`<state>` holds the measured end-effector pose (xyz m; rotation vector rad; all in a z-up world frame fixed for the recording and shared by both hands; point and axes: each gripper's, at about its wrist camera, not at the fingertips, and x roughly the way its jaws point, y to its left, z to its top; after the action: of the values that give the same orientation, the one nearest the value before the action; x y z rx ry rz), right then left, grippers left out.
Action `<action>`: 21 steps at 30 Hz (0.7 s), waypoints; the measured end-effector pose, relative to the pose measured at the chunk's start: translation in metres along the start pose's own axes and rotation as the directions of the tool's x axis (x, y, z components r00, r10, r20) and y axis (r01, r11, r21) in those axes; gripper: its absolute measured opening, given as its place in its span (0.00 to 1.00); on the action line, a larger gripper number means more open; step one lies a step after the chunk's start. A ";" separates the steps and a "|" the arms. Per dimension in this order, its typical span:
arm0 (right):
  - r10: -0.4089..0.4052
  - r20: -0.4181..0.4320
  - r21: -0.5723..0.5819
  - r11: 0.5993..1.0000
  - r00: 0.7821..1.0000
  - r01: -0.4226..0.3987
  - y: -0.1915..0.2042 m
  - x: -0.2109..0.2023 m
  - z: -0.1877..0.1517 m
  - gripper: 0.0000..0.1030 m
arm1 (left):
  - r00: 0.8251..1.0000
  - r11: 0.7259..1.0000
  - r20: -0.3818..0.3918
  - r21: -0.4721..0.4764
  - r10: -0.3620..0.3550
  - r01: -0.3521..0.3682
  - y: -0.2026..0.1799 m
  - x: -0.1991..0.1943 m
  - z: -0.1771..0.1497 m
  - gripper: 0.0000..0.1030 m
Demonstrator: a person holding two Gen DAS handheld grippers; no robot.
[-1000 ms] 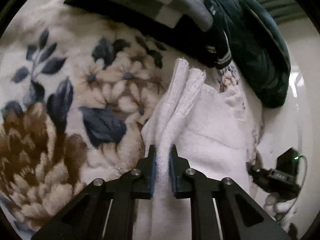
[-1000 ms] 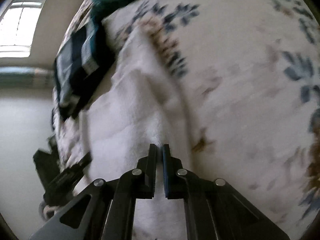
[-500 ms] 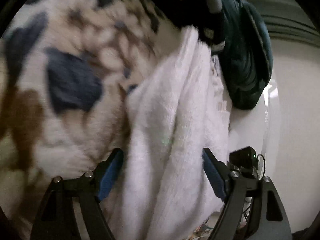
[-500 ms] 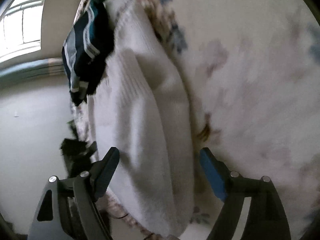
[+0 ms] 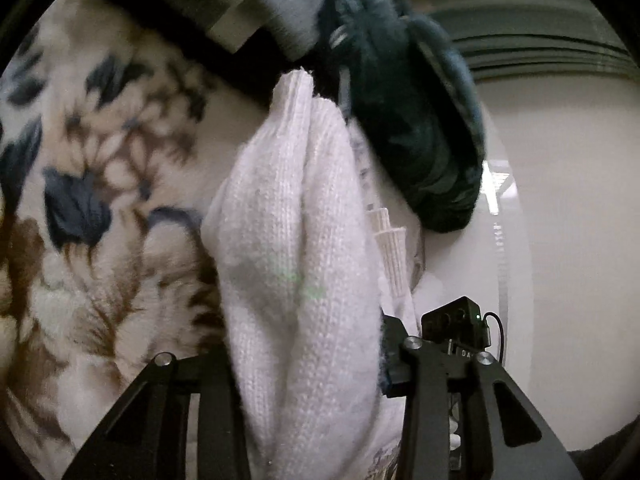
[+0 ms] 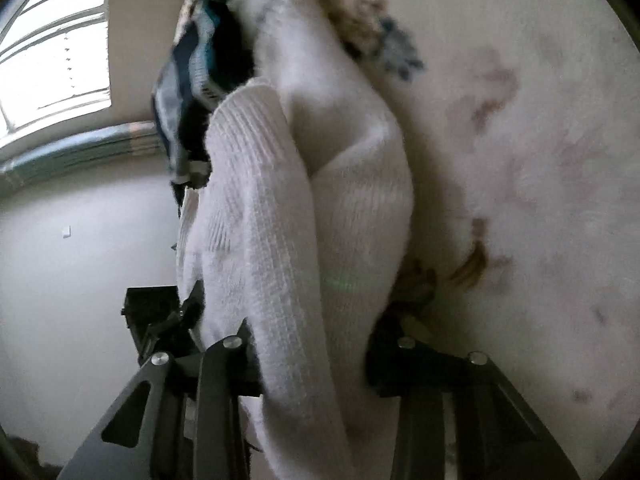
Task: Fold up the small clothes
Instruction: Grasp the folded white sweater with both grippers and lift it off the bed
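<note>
A white knitted garment [image 5: 288,248] lies folded in a thick roll on a floral fleece blanket [image 5: 100,200]. My left gripper [image 5: 304,364] stands open, with the roll between its two fingers; its left finger is mostly hidden behind the knit. In the right wrist view the same white garment [image 6: 300,220] fills the middle, and my right gripper [image 6: 312,356] is open around it, one finger on each side. Each gripper appears in the other's view, the right one [image 5: 456,324] and the left one [image 6: 156,316].
A pile of dark clothes, a dark teal fleece [image 5: 416,128] and a black, grey and white striped piece [image 5: 256,12], lies just beyond the white garment. The blanket's edge [image 5: 424,256] drops off to the right of the roll, with a pale wall and a window [image 6: 52,48] behind.
Both grippers were shut on the white garment a second ago, then opened wide. Now both have closed in partway around the roll and moved nearer to it.
</note>
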<state>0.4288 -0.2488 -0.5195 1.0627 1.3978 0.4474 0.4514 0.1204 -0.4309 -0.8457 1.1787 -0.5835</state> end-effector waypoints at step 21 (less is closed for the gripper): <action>0.213 0.190 -0.357 0.924 0.958 -0.135 0.320 -0.047 0.151 0.36 | 0.952 0.984 0.295 0.178 -0.077 0.024 -0.144 -0.101 0.280 0.33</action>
<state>0.6628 -0.1770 -0.2592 0.9227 0.9830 0.6530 0.6926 0.1899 -0.2157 -0.7863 0.8183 -0.5671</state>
